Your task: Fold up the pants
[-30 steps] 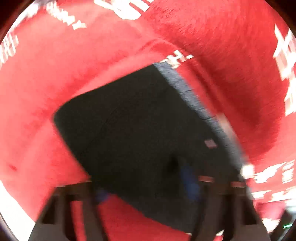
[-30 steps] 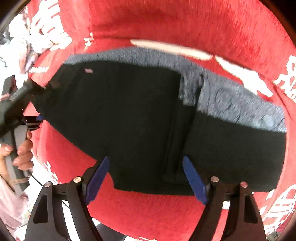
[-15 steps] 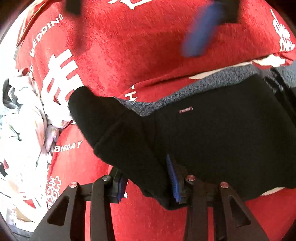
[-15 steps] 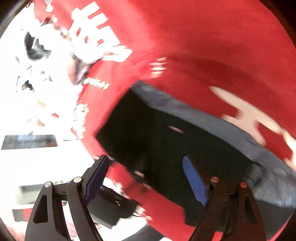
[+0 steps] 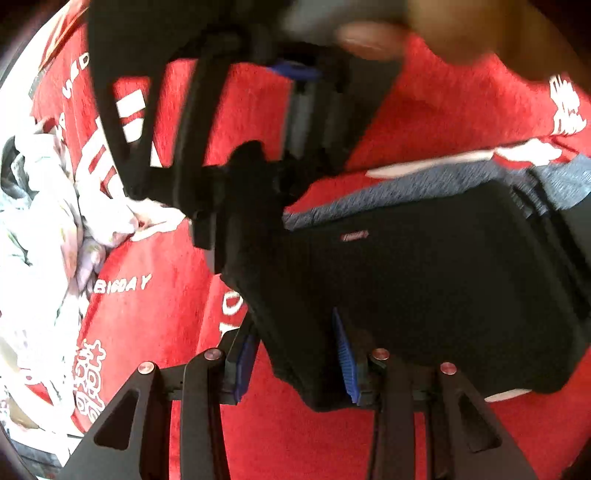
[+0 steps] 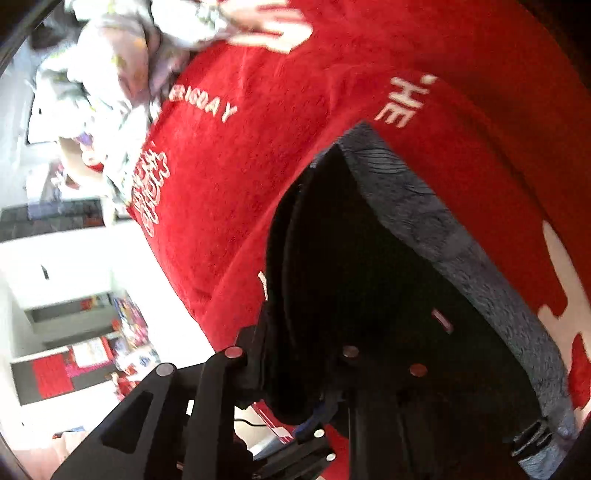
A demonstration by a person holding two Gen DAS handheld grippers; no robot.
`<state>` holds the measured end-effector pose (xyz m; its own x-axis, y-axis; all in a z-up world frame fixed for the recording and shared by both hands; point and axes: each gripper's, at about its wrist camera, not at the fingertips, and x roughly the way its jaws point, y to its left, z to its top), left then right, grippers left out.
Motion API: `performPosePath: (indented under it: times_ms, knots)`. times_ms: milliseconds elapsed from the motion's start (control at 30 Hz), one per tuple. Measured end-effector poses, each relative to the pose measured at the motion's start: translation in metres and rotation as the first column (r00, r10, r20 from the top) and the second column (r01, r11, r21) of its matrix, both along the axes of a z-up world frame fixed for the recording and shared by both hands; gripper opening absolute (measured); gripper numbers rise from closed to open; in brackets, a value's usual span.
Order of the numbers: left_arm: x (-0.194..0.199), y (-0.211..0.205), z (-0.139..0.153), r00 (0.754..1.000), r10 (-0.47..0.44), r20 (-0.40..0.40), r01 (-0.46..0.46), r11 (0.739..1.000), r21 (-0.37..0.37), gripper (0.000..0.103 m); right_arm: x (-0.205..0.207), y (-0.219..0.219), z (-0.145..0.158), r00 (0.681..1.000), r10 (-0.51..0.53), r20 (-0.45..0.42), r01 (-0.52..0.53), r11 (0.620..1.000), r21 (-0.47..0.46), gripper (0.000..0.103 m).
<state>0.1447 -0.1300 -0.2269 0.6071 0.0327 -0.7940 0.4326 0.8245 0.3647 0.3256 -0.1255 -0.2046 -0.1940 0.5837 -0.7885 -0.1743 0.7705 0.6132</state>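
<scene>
pants (image 5: 424, 295), black with a grey waistband, lie across the red blanket (image 5: 155, 317), filling the centre and right of the left wrist view, and both tools are on them now. the left gripper (image 5: 295, 362) is at the bottom centre of its frame, jaws clamped on a thick black edge of the cloth, blue pads pressing either side. the right gripper (image 5: 258, 173) comes in from the upper centre of that view, blurred, with a hand (image 5: 443, 33) behind it at the top; its jaws have just been closing, and in its own view, lower centre, they look pinched on a dark bunched fold (image 6: 295, 369) of the same garment, though the fingertips are buried in black. so it reads as the grab before a fold. to do it well, both grips want all the layers caught, not only the top one. lift together, keep the edge taut between the two tools, carry it over level so the waistband (image 6: 424, 206) lands square. a pale crumpled pile of laundry (image 5: 44, 229) sits at the left edge, well clear.
</scene>
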Motion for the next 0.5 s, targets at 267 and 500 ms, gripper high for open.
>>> performPosePath:
  times_ms: [267,500]
  knots:
    - [-0.028,-0.049,0.069,0.994,-0.077,0.072,0.086,0.988,-0.128,0.041,-0.045,-0.098,0.044,0.968,-0.248,0.043,0.226,0.93,0.289,0.02]
    - [-0.061,-0.122,0.106,0.97,-0.228,0.079,0.239,0.952,-0.189,0.041,-0.107,-0.205,0.079,0.89,-0.45,0.076,0.381,0.824,0.419,0.02]
